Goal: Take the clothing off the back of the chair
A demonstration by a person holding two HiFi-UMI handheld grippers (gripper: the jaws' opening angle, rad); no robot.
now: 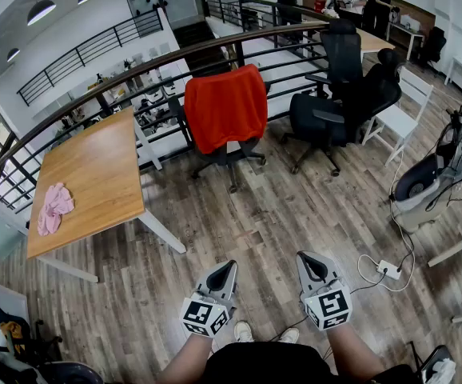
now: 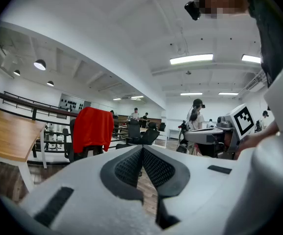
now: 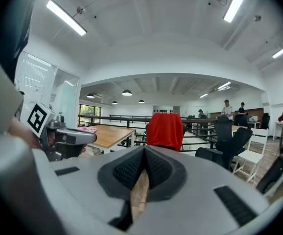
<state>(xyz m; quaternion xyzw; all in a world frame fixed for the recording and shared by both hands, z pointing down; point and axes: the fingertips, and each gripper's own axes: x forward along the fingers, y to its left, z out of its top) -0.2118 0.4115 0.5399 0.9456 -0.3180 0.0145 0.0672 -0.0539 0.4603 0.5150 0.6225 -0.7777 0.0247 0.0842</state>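
A red garment (image 1: 225,107) hangs over the back of a black office chair (image 1: 229,157) in front of the railing, well ahead of me. It also shows in the left gripper view as the red garment (image 2: 93,129) and in the right gripper view as the red garment (image 3: 165,130). My left gripper (image 1: 225,268) and right gripper (image 1: 310,260) are held side by side low in the head view, far short of the chair. Both are shut with nothing between their jaws.
A wooden table (image 1: 95,178) stands at the left with a pink cloth (image 1: 53,206) on it. More black office chairs (image 1: 344,98) and a white chair (image 1: 401,110) stand at the right. A power strip (image 1: 389,269) with cables lies on the floor. A black railing (image 1: 159,66) runs behind.
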